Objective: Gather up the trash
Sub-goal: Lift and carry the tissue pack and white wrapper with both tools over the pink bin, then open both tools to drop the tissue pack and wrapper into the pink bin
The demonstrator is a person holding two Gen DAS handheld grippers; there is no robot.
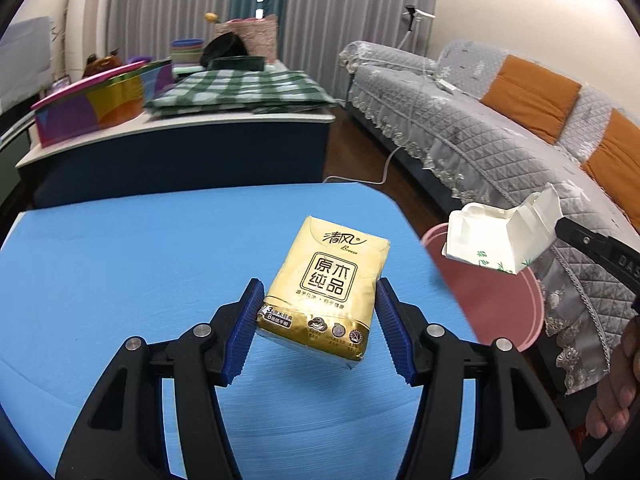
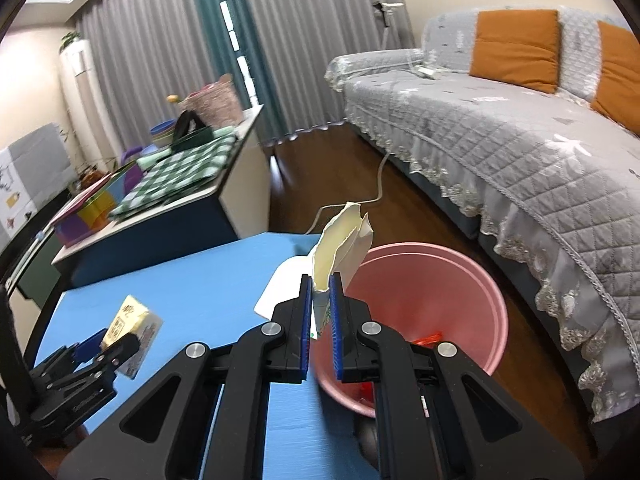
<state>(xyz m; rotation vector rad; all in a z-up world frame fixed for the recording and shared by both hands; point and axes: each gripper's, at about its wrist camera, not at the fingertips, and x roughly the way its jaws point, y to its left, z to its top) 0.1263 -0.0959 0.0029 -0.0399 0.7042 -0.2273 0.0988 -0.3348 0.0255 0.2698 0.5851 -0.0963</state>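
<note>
A blue table (image 1: 120,280) stands beside a pink bin (image 2: 460,280) on the floor (image 2: 320,168).

The gold tissue pack (image 1: 326,286) reads 清风 Breeze — 原木纯品 boxed below.

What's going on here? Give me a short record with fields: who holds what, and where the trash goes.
Left gripper: clamped on a yellow tissue pack, lifted off the blue table
Right gripper: shut on a flattened white carton, held by the table's edge
Bin: pink bucket on the floor beside the table, something red already inside
Background: grey sofa with orange cushions
</note>
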